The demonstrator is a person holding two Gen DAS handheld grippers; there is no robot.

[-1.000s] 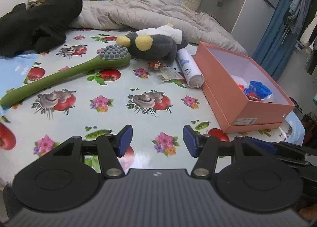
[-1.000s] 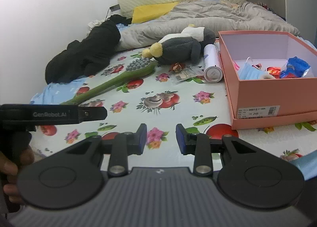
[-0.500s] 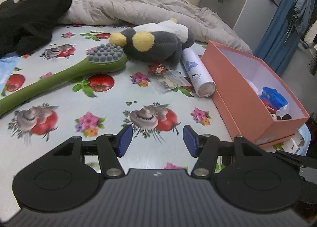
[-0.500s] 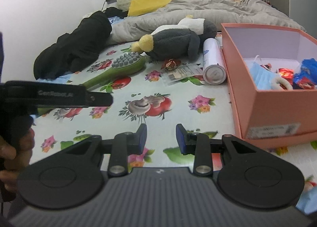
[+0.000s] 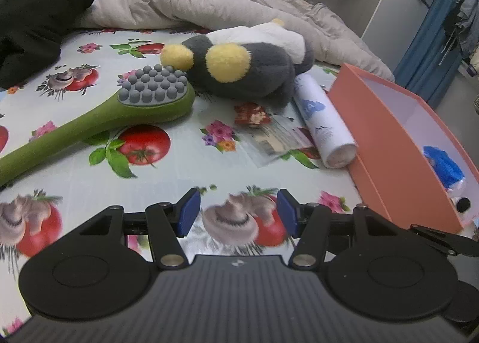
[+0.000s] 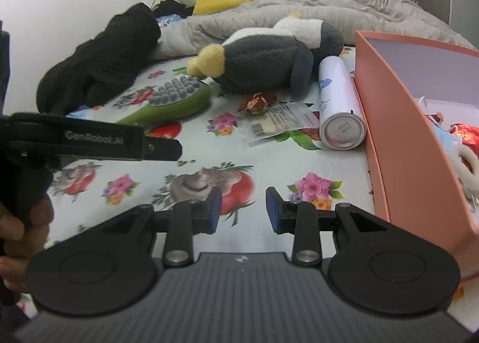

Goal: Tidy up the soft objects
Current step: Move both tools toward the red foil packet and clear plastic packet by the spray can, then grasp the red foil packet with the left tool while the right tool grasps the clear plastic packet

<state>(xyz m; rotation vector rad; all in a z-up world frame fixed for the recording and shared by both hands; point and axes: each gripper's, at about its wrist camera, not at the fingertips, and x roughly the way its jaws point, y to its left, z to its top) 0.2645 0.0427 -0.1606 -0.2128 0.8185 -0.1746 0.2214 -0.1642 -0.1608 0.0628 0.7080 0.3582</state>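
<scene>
Grey-and-white plush penguin [image 5: 239,70] with yellow feet lies on its side on the bed, touching the grey duvet [image 5: 209,4].

Left wrist view low over the bed [image 5: 74,181], facing its headboard, close to the plush toy [image 5: 239,73], right wrist view beside it, angled slightly left, both sharing toy [image 6: 263,58], spray can [image 6: 338,103], orange box [image 6: 398,121]

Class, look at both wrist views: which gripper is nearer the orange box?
Right. The right gripper is close beside the orange box; the left gripper sits farther to the box's left.
</scene>
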